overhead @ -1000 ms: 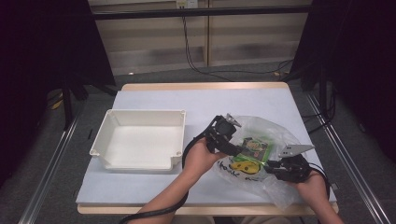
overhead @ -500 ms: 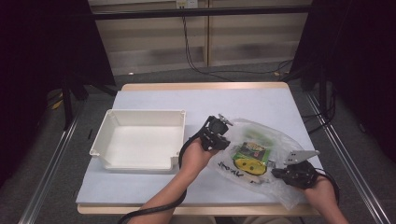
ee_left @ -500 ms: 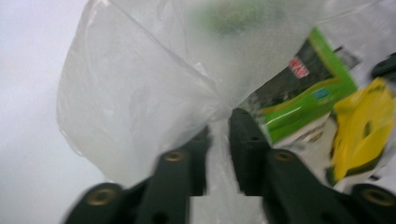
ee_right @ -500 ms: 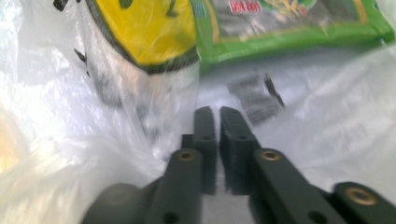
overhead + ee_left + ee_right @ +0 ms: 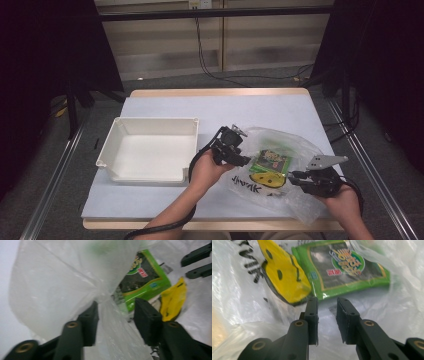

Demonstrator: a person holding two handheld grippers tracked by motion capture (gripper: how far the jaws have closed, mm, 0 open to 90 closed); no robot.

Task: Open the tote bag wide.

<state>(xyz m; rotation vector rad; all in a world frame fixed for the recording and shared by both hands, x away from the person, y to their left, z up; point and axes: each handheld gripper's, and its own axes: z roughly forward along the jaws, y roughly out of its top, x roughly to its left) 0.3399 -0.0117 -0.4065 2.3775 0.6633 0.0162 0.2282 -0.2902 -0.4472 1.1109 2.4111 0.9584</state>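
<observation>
A clear plastic bag with a yellow smiley print lies on the right half of the table. Inside it is a green seaweed packet. My left gripper is at the bag's left edge. Its jaws stand open around a bunched fold of the bag, with the packet just beyond. My right gripper sits at the bag's near right side. In its own view, my right gripper is narrowly open over the film, short of the packet and the smiley print.
An empty white tray stands on the left half of the pale table. Metal rails run along both sides of the table. Cables trail on the floor behind it. The right gripper's jaws appear at the top right of the left gripper view.
My left gripper has shifted a little to the left along the bag's edge. My right gripper has drawn back slightly from the packet towards the front right.
</observation>
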